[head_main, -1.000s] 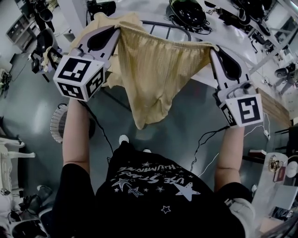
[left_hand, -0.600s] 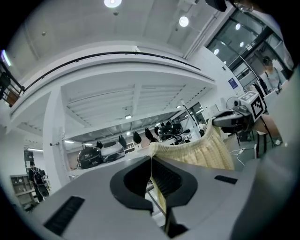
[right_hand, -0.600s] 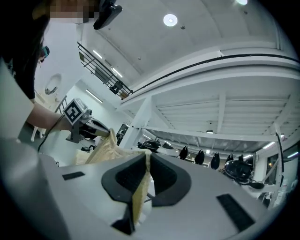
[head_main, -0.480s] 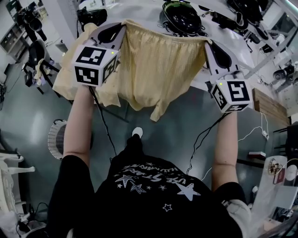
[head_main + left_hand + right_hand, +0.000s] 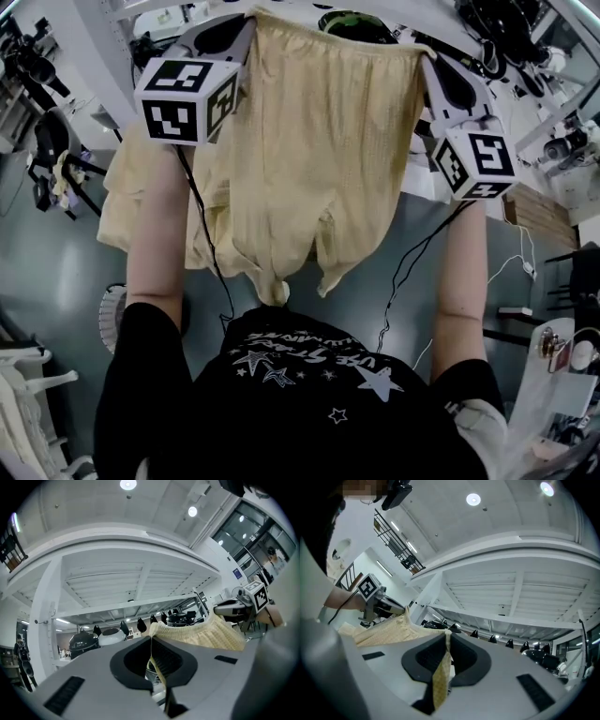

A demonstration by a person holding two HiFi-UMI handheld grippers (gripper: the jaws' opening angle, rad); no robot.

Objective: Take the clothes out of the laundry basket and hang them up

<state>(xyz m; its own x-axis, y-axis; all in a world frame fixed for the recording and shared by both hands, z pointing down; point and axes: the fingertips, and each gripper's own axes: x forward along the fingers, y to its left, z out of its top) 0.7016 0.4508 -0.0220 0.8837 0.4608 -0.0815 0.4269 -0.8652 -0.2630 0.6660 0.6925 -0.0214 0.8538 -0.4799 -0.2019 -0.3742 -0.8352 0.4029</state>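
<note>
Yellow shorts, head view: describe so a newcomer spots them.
Find the person's two raised arms. Between left gripper and right gripper hang pale yellow shorts. Unlike the yellow cloth behind the left arm, they're stretched by the waistband.

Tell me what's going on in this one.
A person holds yellow shorts spread wide in front of them. The left gripper is shut on one end of the waistband and the right gripper on the other end, so the legs hang down toward the person's chest. No hanger shows on the shorts, so they are not yet hung up.
</note>
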